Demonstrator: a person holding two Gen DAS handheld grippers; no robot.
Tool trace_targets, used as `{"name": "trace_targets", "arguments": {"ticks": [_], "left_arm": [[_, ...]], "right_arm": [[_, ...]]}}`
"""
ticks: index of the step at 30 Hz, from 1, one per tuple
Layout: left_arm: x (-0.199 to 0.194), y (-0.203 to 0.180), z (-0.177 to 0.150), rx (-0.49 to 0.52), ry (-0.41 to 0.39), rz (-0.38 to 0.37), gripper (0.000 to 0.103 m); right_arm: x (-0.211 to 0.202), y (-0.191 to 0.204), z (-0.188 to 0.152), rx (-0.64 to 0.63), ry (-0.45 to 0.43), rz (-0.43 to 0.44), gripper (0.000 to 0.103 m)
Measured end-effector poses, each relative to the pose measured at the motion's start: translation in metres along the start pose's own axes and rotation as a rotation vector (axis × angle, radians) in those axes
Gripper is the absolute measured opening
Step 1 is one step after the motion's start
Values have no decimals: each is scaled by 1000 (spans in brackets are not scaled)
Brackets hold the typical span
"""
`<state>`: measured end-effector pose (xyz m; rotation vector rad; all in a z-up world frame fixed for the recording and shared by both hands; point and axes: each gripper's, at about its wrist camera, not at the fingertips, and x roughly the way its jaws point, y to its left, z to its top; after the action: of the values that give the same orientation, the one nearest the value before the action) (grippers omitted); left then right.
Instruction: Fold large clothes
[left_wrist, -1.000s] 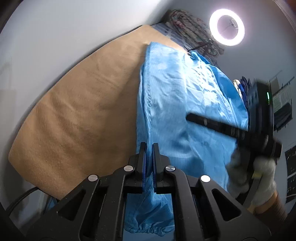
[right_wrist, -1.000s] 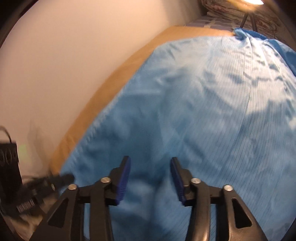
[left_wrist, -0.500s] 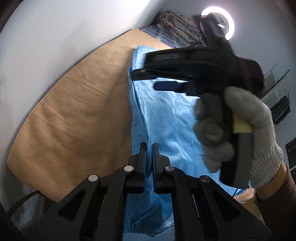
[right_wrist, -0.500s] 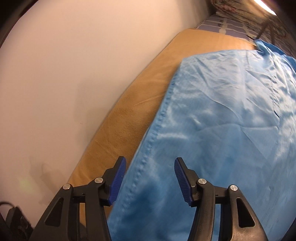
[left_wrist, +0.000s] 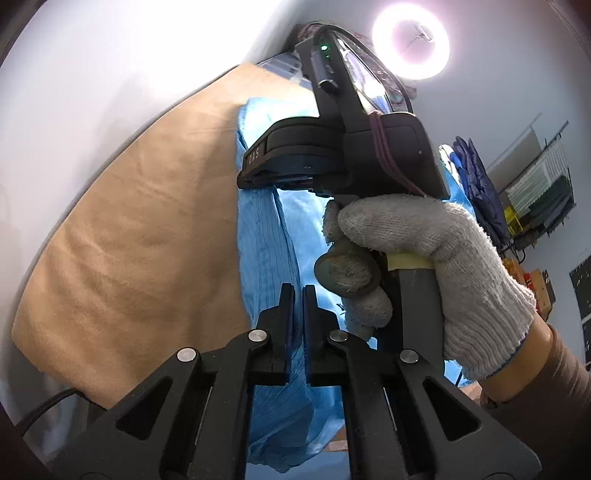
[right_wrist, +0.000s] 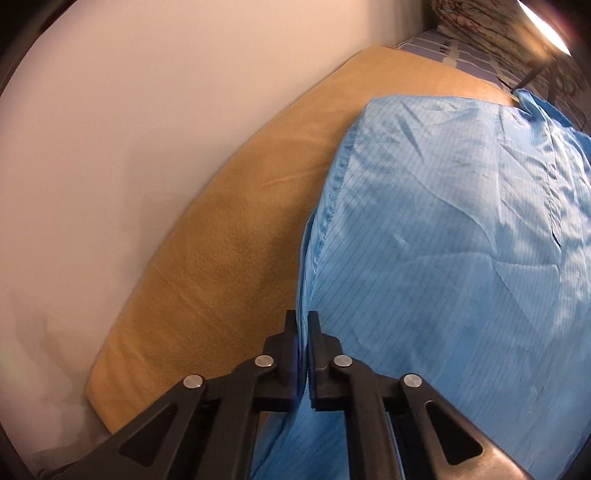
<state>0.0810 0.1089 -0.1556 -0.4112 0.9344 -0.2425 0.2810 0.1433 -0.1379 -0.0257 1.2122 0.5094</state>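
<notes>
A large light-blue pinstriped garment (right_wrist: 461, 229) lies on a tan blanket (right_wrist: 236, 236). My right gripper (right_wrist: 302, 325) is shut on the garment's left seamed edge, near its close end. In the left wrist view my left gripper (left_wrist: 297, 299) is shut on the same blue garment (left_wrist: 266, 243) at its near edge, with cloth hanging below the fingers. The right gripper's black body, held by a white-gloved hand (left_wrist: 424, 258), sits just ahead and right of my left gripper and hides much of the garment.
A white wall (right_wrist: 129, 110) runs along the blanket's left side. A ring light (left_wrist: 410, 44) glows at the far end, above patterned bedding (right_wrist: 476, 22). Dark blue gloves (left_wrist: 476, 177) and shelves with clutter (left_wrist: 535, 199) stand at the right.
My right gripper moved left across the garment to its seamed edge and shut on it. In the left wrist view it came in close. My left gripper stayed shut on the cloth.
</notes>
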Motion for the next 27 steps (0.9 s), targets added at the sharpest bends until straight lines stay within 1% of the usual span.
{"name": "trace_targets", "arguments": {"ticks": [5, 8, 10, 14, 15, 17, 18, 19, 20, 22, 24, 26, 27], "left_arm": [[2, -26, -3, 65, 8, -10, 2], [5, -43, -5, 102, 16, -18, 2], [7, -59, -9, 143, 19, -19, 2], [13, -78, -14, 199, 48, -45, 2], [13, -80, -14, 206, 58, -66, 2], [8, -86, -15, 198, 91, -113, 4], [2, -86, -16, 189, 101, -155, 5], [-5, -84, -15, 182, 93, -191, 12], [-11, -81, -14, 176, 80, -197, 18], [-23, -69, -8, 150, 43, -188, 19], [-29, -56, -4, 110, 11, -153, 19], [-25, -40, 1, 62, 8, -123, 18], [-18, -31, 7, 45, 13, -121, 18]], "right_arm": [[-28, -32, -6, 86, -73, 88, 0], [-45, -57, -16, 151, -118, 132, 0], [-57, -77, -24, 202, -150, 164, 0], [-73, -110, -44, 289, -188, 199, 0], [-78, -121, -50, 303, -196, 197, 0], [-83, -139, -59, 321, -206, 190, 0], [-86, -148, -66, 331, -210, 187, 0], [-89, -157, -73, 345, -216, 187, 0], [-92, -164, -73, 353, -219, 186, 0], [-94, -177, -83, 375, -225, 175, 0], [-98, -187, -89, 390, -227, 167, 0], [-100, -195, -97, 406, -228, 159, 0], [-100, -199, -101, 414, -226, 154, 0]]}}
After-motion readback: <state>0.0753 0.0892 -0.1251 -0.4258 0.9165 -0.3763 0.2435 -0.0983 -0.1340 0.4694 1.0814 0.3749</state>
